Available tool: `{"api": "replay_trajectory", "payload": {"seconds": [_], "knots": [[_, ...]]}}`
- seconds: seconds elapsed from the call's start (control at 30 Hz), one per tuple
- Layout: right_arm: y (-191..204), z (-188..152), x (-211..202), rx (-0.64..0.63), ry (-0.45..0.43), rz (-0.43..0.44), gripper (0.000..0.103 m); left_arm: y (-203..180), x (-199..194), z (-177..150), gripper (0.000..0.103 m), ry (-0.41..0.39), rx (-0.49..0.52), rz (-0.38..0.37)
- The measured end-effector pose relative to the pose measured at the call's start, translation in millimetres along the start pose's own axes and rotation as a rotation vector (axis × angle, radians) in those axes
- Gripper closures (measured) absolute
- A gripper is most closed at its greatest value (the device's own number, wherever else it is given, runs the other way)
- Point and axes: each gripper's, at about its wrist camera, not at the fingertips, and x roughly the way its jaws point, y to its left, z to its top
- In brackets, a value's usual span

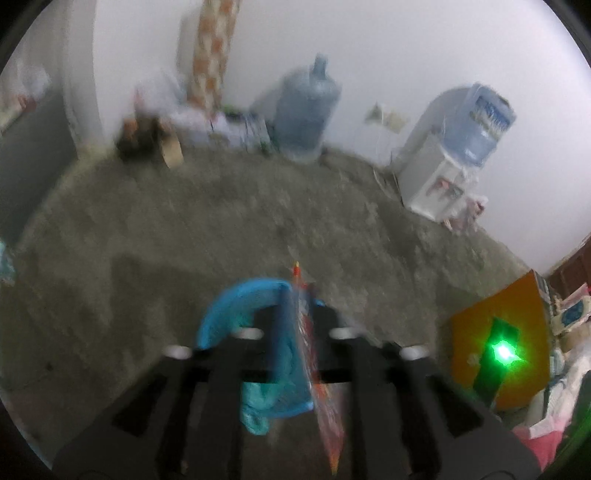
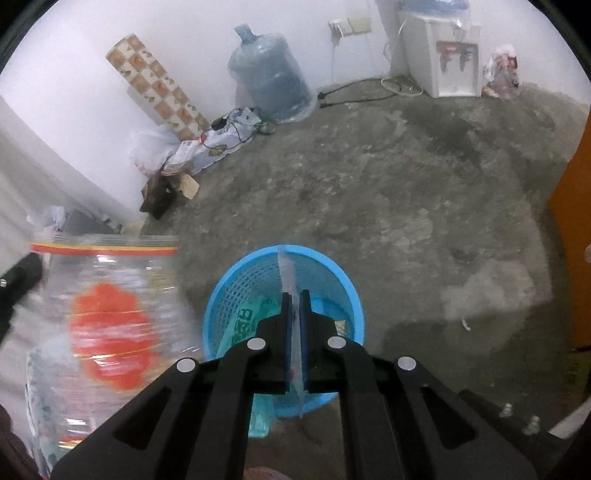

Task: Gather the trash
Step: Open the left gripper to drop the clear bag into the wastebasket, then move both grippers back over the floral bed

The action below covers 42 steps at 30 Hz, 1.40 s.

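A rough grey concrete floor (image 2: pixel 388 192) fills most of both views, running to a white wall (image 2: pixel 177 22). Against that wall stand a white water dispenser (image 2: pixel 439 55), a big blue water jug (image 2: pixel 273 77) wrapped in clear plastic, and a roll of checkered sheet (image 2: pixel 159 85) leaning above a heap of bags. On the floor in front sits a blue mesh basket (image 2: pixel 240 291), already holding a green-printed wrapper (image 2: pixel 243 321). The right gripper (image 2: pixel 295 295) hangs over the basket's mouth, its jaws pressed nearly together on a thin clear plastic packet (image 2: pixel 286 273) that stands edge-on between them. To the left in the right wrist view, a large clear zip bag (image 2: pixel 107 314) with a red print and a red-and-yellow strip hangs blurred beside the basket. The left gripper (image 1: pixel 295 306) sits just above the basket (image 1: pixel 229 306) with its jaws apart; that zip bag (image 1: pixel 314 354) shows edge-on between them, but blur hides whether the pads touch it.
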Motion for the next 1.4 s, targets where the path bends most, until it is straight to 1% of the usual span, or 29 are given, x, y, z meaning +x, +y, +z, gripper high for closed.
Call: {"api": "replay_trajectory", "payload": {"seconds": [0.03, 0.07, 0.1, 0.2, 0.27, 0.33, 0.47, 0.57, 0.6, 0.63, 0.7, 0.77, 0.83, 0.9, 0.93, 1.0, 1.07, 1.1, 1.17, 1.23, 1.33, 1.4], "knots": [[-4, -1, 10, 0.012, 0.021, 0.003, 0.089, 4, 18, -3, 0.043, 0.062, -0.037, -0.023], [-6, -2, 17, 0.026, 0.04, 0.007, 0.073, 8, 27, -8, 0.043, 0.1, -0.058, -0.018], [-9, -4, 25, 0.043, 0.058, 0.011, 0.068, 13, 30, -14, 0.044, 0.116, -0.069, -0.01], [-11, -10, 26, 0.052, 0.051, 0.009, 0.065, 20, 22, -24, 0.044, 0.101, -0.07, -0.026], [-13, -13, 26, 0.051, 0.044, 0.009, 0.06, 25, 11, -23, 0.044, 0.089, -0.066, -0.022], [-13, -13, 29, 0.056, 0.051, 0.008, 0.06, 28, -4, -20, 0.044, 0.062, -0.076, -0.021], [-9, -11, 22, 0.085, 0.052, 0.03, 0.06, 25, -51, -15, 0.042, -0.003, -0.07, -0.019], [8, -11, 8, 0.08, 0.042, 0.066, 0.06, 24, -98, -14, 0.041, -0.061, -0.055, -0.009], [19, -13, 0, 0.067, 0.035, 0.085, 0.06, 22, -108, -13, 0.039, -0.073, -0.054, -0.008], [31, -15, -9, 0.048, 0.025, 0.106, 0.058, 22, -128, -15, 0.038, -0.094, -0.053, -0.002], [54, -19, -26, 0.013, 0.012, 0.128, 0.053, 24, -164, -20, 0.037, -0.129, -0.053, 0.013], [81, -26, -49, -0.032, -0.014, 0.171, 0.044, 30, -207, -33, 0.037, -0.178, -0.059, 0.022], [105, -35, -66, -0.077, -0.024, 0.188, 0.038, 42, -249, -53, 0.036, -0.216, -0.06, 0.064], [134, -48, -83, -0.144, -0.026, 0.205, 0.036, 55, -283, -72, 0.036, -0.24, -0.074, 0.107], [149, -54, -91, -0.183, -0.022, 0.218, 0.033, 64, -305, -86, 0.035, -0.256, -0.093, 0.136], [180, -70, -108, -0.28, -0.005, 0.238, 0.03, 82, -342, -114, 0.034, -0.287, -0.136, 0.179], [209, -84, -126, -0.365, -0.01, 0.249, 0.019, 98, -373, -137, 0.031, -0.32, -0.177, 0.226], [226, -93, -138, -0.415, -0.02, 0.247, 0.018, 109, -392, -155, 0.03, -0.349, -0.207, 0.262], [253, -112, -159, -0.502, -0.044, 0.26, 0.011, 125, -421, -184, 0.029, -0.395, -0.26, 0.322], [276, -129, -176, -0.584, -0.065, 0.266, 0.008, 138, -445, -212, 0.029, -0.438, -0.312, 0.376], [305, -156, -197, -0.702, -0.103, 0.265, 0.006, 155, -477, -252, 0.029, -0.494, -0.396, 0.43], [322, -174, -206, -0.768, -0.122, 0.222, 0.006, 166, -492, -274, 0.029, -0.521, -0.443, 0.456]]}}
